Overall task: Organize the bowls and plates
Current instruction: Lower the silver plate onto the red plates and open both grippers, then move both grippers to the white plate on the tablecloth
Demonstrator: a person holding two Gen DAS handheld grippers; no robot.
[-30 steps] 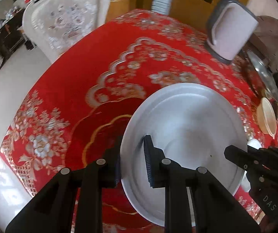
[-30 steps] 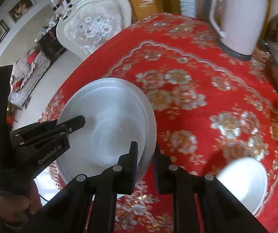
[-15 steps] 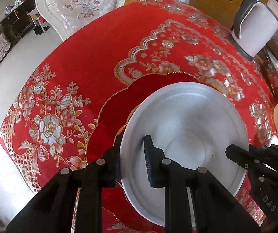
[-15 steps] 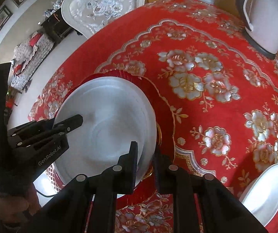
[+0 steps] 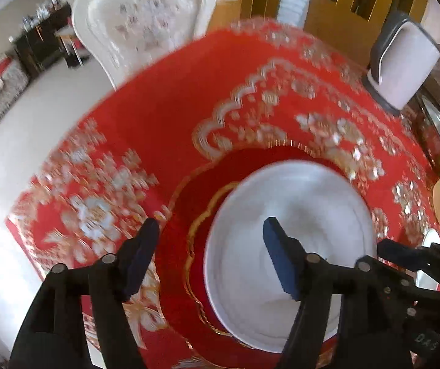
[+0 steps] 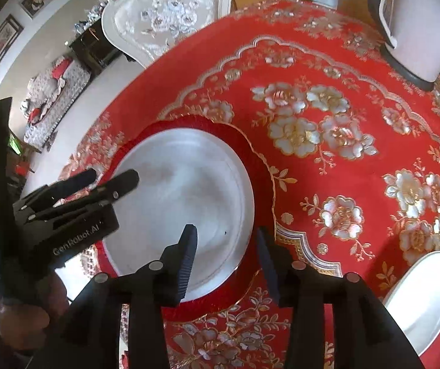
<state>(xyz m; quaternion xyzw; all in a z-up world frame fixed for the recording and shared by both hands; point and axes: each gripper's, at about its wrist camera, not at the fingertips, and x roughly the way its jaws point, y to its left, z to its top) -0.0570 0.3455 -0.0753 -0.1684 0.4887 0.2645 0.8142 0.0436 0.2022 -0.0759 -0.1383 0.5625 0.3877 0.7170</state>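
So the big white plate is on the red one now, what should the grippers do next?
Probably lift both away. The white plate sits on the red plate, and the left hand-held gripper and right hand-held gripper are open.

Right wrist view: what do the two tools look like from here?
Both are matte black plastic. The right tool has two flat fingers with ribbed inner pads and silver round pivot pins. The left tool carries grey "GenRobot.AI" lettering on its side; a bare hand grips its handle.
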